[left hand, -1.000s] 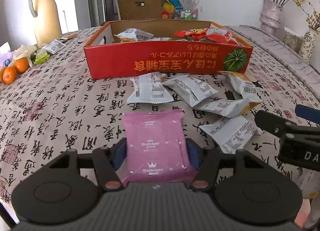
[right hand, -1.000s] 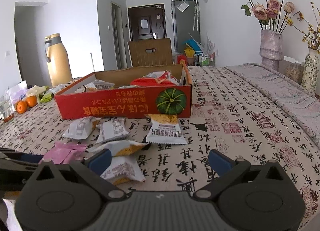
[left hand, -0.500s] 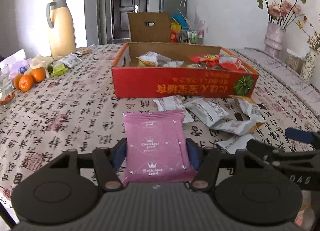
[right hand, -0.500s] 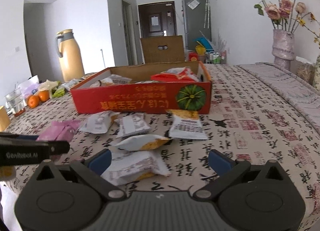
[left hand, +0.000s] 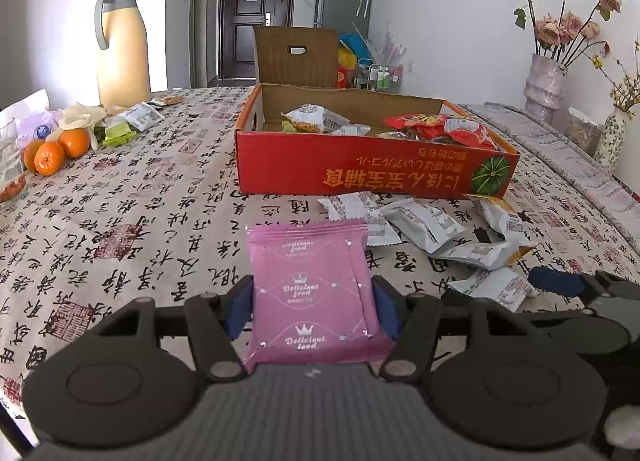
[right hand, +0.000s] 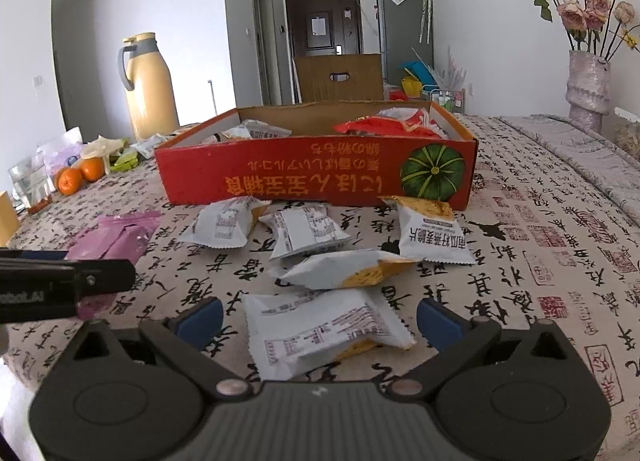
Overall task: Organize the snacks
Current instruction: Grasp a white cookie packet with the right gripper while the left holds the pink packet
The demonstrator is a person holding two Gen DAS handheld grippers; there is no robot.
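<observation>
A pink packet [left hand: 316, 293] is pinched between the blue pads of the left gripper [left hand: 312, 307], held flat and sticking out forward above the cloth [left hand: 132, 221]. Off to that gripper's right, the right gripper [right hand: 318, 321] is seen with its jaws spread wide, nothing clamped, though a white packet [right hand: 320, 325] on the cloth is framed right between its fingers. Whether the pads touch it can't really be told, they look clear of it.

Just ahead of the right gripper, four more white packets are scattered: one with an orange end [right hand: 344, 271], two flat ones [right hand: 306, 235] [right hand: 226, 223] beyond it, and one printed face-up [right hand: 430, 237] ahead to the right. All of them are parked in front of the red box [right hand: 316, 181], which is already loaded with white and red wrappers [right hand: 388, 123].

Farther off to the left, oranges [left hand: 56, 151] and a tan jug [left hand: 122, 47] are spotted on the same cloth. Far right, a vase [right hand: 588, 87] with flowers is standing.
</observation>
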